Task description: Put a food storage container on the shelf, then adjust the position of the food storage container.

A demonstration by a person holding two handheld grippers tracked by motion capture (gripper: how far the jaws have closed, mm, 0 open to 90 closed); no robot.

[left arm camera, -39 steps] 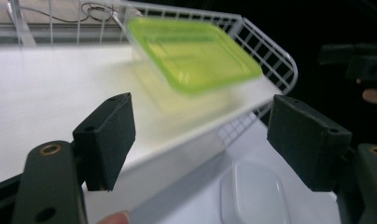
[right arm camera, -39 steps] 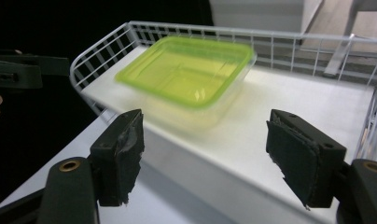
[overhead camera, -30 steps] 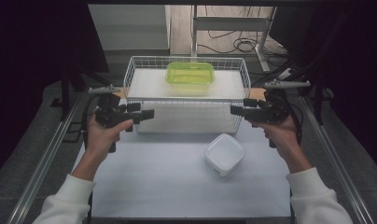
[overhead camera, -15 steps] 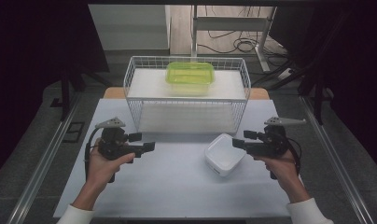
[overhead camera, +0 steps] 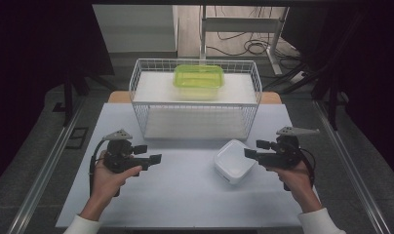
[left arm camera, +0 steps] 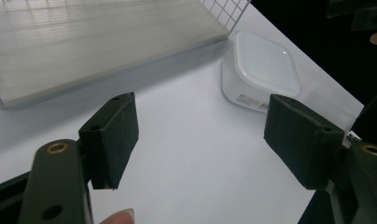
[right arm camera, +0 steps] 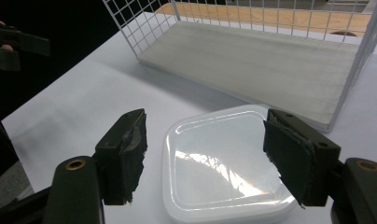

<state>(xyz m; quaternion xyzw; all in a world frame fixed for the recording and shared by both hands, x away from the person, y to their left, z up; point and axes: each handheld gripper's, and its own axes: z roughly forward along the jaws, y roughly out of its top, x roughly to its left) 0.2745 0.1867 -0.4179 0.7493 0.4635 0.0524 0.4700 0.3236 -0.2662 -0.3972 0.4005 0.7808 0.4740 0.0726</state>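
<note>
1. Dark surroundings frame a pale white tabletop (overhead camera: pixel 185 195), with a white wire mesh basket (overhead camera: pixel 195 105) standing at its far side and a lime-green translucent lidded plastic box (overhead camera: pixel 198 78) sitting on the basket's upper shelf.

2. Down on the table, just in front of the basket's right corner, sits the white square plastic container with a glossy rounded lid (overhead camera: pixel 235 161) — that's the thing the right hand is lining up on.

3. Handling call: it looks light and thin-walled, probably empty, so it should lift easily. The lid shines in the right gripper view (right arm camera: pixel 224 163), so I judge it slick; a squeeze on the lid alone could pop it or slide off.

4. Best hold, to my eye: pads on two opposite side walls below the lid rim, where the body is stiffest, with gentle pressure so the walls don't bow.

5. Right gripper (overhead camera: pixel 256 148): jaws spread wide, nothing clamped. In its own view the container lies between and beyond the two pads (right arm camera: pixel 123 154), untouched as far as I can see.

6. Left gripper (overhead camera: pixel 150 153): jaws also released wide over bare table, empty, well apart from the container, which shows off to the upper right in the left gripper view (left arm camera: pixel 263 70).
</note>
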